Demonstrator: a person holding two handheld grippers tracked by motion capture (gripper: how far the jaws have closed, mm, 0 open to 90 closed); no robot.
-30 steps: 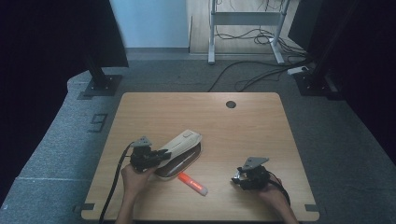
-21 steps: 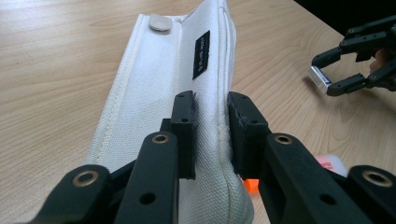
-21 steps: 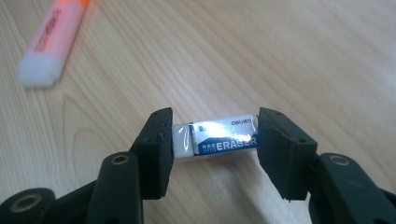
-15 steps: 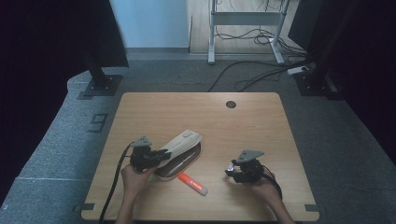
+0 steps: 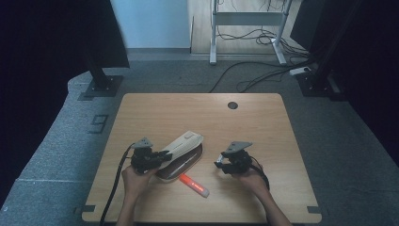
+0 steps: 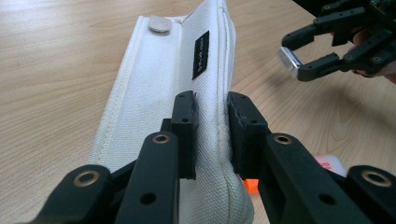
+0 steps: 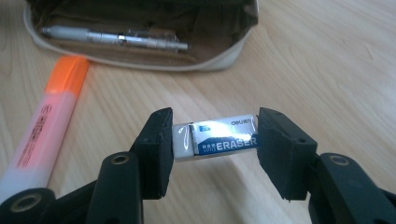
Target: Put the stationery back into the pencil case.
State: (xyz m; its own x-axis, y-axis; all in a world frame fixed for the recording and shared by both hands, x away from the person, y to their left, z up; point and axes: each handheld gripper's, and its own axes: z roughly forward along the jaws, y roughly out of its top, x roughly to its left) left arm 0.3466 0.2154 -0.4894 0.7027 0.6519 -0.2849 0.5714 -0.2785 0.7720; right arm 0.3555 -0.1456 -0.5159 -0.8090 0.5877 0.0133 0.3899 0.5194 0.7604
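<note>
A cream fabric pencil case lies open on the wooden table, its flap raised. My left gripper is shut on the flap's near edge. Inside the case lies a silver pen. My right gripper is shut on a white eraser with a blue sleeve, held just above the table to the right of the case. The same eraser shows in the left gripper view, at the upper right. An orange highlighter lies in front of the case.
A round black cable hole sits near the table's far edge. Beyond the table, on grey carpet, stand a black stand base at the left and a metal frame with cables.
My right gripper has moved left toward the pencil case with the eraser in it and risen a little. The left gripper and the case have stayed put.
</note>
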